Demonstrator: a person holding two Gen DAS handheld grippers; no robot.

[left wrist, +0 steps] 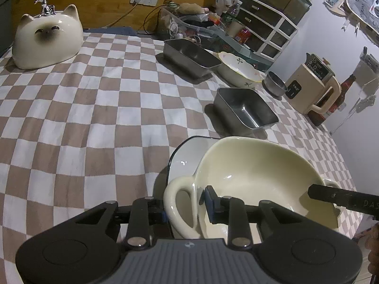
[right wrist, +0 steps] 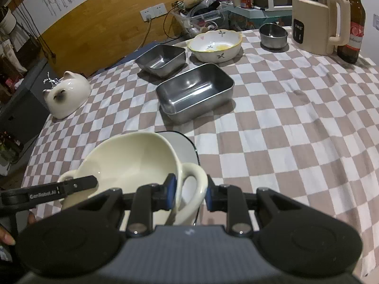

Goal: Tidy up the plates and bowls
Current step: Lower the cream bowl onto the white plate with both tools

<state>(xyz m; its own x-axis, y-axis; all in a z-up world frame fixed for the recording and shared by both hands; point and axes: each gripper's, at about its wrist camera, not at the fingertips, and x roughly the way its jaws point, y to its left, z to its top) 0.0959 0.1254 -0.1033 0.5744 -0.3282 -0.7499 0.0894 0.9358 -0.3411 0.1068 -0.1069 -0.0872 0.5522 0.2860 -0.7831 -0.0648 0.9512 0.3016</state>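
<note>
A cream two-handled bowl (left wrist: 248, 172) (right wrist: 128, 156) sits tilted over a white plate with a dark rim (left wrist: 184, 156) (right wrist: 182, 146) near the table's front edge. I cannot tell whether the bowl rests on the plate. My left gripper (left wrist: 186, 207) is shut across one handle, with one pad outside the loop and the other against the bowl's inner wall. My right gripper (right wrist: 190, 193) holds the opposite handle the same way. Each view shows a finger of the other gripper at the bowl's far rim: the right one's (left wrist: 331, 196) and the left one's (right wrist: 78, 183).
On the checkered cloth (right wrist: 284, 118) stand two steel trays (right wrist: 195, 90) (right wrist: 162, 58), a flowered bowl (right wrist: 215, 45) and a small steel bowl (right wrist: 272, 34). A cat-shaped ceramic (left wrist: 47, 37) is at the far left. A kettle (right wrist: 317, 16) and a bottle (right wrist: 353, 23) stand at the back right.
</note>
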